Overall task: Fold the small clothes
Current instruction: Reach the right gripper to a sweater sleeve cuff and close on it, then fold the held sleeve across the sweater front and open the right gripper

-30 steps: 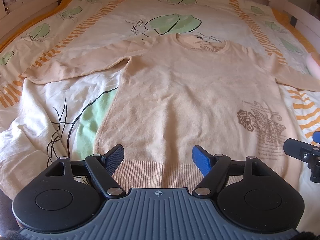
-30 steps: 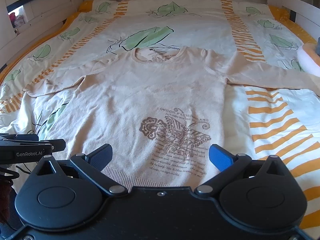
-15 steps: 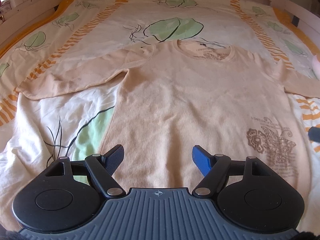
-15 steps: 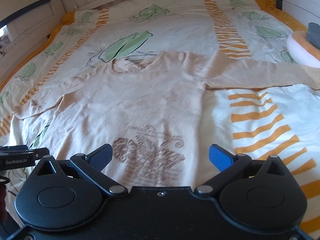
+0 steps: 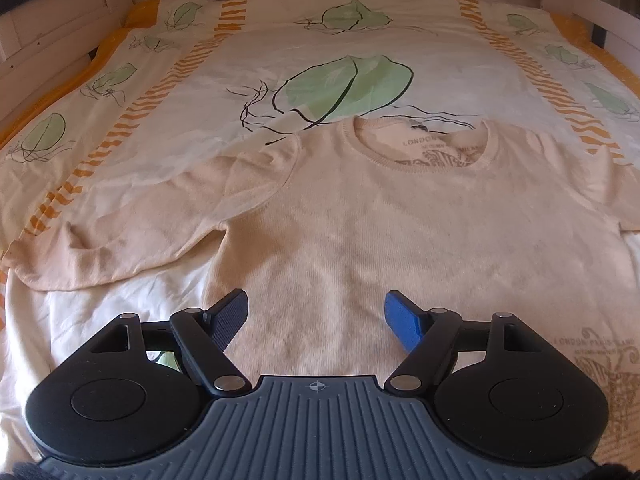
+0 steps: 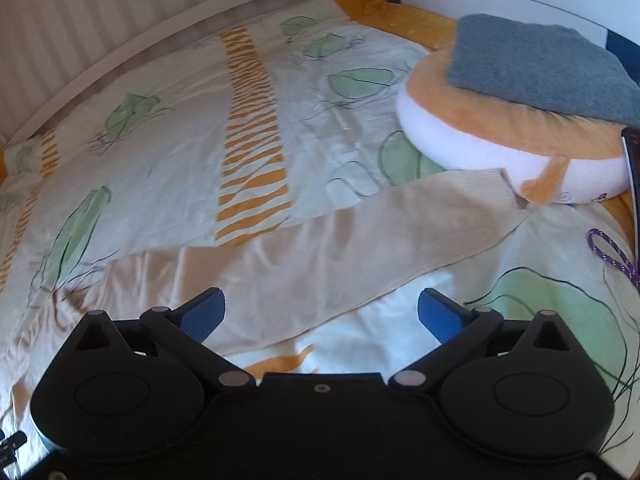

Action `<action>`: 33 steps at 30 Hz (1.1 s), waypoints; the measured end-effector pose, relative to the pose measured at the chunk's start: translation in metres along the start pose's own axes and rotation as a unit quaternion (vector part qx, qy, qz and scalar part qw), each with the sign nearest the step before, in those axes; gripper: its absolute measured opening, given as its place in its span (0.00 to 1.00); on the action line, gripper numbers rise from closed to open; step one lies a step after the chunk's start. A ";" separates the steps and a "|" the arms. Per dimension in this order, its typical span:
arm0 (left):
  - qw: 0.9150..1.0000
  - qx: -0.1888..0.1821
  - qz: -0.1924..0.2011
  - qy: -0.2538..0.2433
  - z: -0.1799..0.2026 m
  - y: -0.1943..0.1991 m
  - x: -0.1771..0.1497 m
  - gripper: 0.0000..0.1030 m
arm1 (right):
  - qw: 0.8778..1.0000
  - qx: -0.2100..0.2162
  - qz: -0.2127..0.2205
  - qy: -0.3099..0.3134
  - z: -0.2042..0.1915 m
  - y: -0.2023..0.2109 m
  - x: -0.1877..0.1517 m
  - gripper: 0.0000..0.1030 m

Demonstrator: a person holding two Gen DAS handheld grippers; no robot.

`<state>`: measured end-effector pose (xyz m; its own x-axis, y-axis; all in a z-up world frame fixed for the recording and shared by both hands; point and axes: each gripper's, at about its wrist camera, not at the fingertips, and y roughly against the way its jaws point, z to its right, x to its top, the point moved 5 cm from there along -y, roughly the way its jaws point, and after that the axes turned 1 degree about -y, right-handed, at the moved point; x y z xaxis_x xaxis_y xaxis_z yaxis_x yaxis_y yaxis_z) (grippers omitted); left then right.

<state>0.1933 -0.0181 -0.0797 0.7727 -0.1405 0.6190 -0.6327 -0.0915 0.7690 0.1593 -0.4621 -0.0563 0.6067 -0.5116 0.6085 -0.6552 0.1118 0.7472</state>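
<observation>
lighting: warm, soft daylight, moderately bright; we see no hard shadows, only faint creases on the bedspread [image 5: 224,80]. glare: pale washed patch mid-bed in the left view. blur: right view smeared, worst on the sleeve [image 6: 360,248] and far headboard [image 6: 120,20]. distortion: fisheye bending at all edges, corners darkened.
</observation>
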 end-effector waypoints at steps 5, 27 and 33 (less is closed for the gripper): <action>1.000 0.012 0.002 -0.015 0.007 -0.022 0.007 0.72 | 0.997 -0.046 -0.019 -0.054 0.052 -0.038 0.018 0.99; 0.998 -0.027 -0.040 -0.026 0.011 -0.070 0.003 0.90 | 0.988 -0.001 0.013 -0.153 0.093 -0.086 0.043 0.14; 0.998 -0.048 -0.034 -0.029 0.007 -0.072 0.002 0.90 | 0.994 0.075 0.068 -0.050 -0.001 -0.038 0.069 0.14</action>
<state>0.2397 -0.0183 -0.1347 0.8079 -0.1939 0.5564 -0.5686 -0.0085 0.8226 0.2264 -0.5002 -0.0422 0.4653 -0.5841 0.6651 -0.7916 0.0616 0.6079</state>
